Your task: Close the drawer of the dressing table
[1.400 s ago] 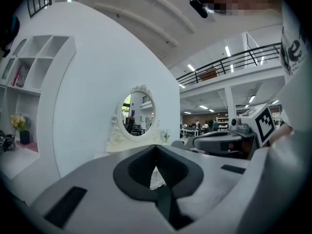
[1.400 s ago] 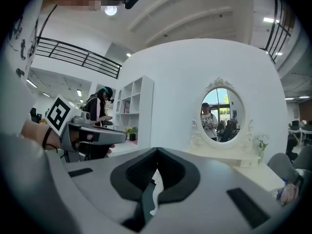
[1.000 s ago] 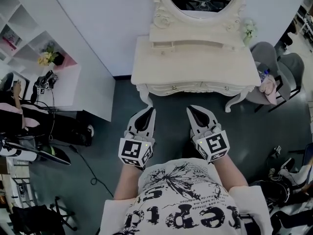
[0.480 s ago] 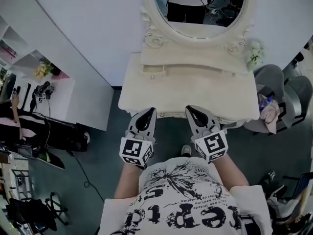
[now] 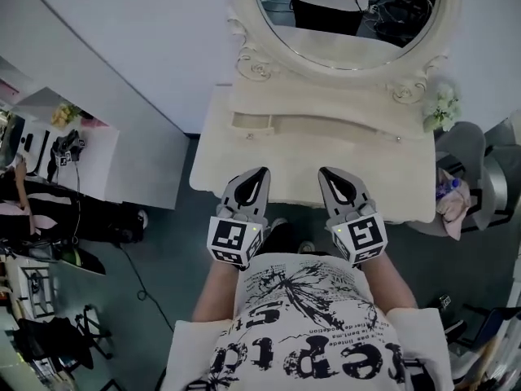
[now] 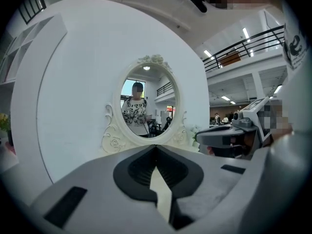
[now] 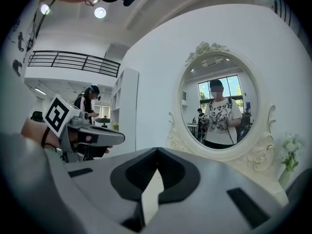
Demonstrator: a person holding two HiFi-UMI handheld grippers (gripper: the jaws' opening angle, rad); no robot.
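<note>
Drawer: small cream-white wooden drawer (image 5: 259, 124), set in the left half of the raised tier under the mirror. Appeared to stand a little out of the tier's front, so judged not yet closed.
Table: ornate cream-white dressing table (image 5: 309, 187), backed against the plain white wall (image 5: 146, 47). Top bare. Lower front hidden under the top's edge in head view.
Mirror: oval carved-frame mirror (image 5: 350, 15), directly behind the tier. Seen ahead in both gripper views, so both tools judged aimed at the table's back.
Left gripper: grey two-jaw left gripper (image 5: 260, 172), tip over the near part of the top, left of centre. Jaws pressed together, nothing between. Closed tip judged suited to pushing, not pinching.
Right gripper: matching grey right gripper (image 5: 325, 172), held alongside and apart from the left. Jaws likewise together, empty.
Gap: neither tip touching the drawer, with bare top between.
Next: judged a straight push on the drawer front toward the wall, left tool nearer.
Risk: off-centre push could skew the drawer.
Surround: small white flowers (image 5: 442, 104) at the tier's right end, well apart from the drawer.
</note>
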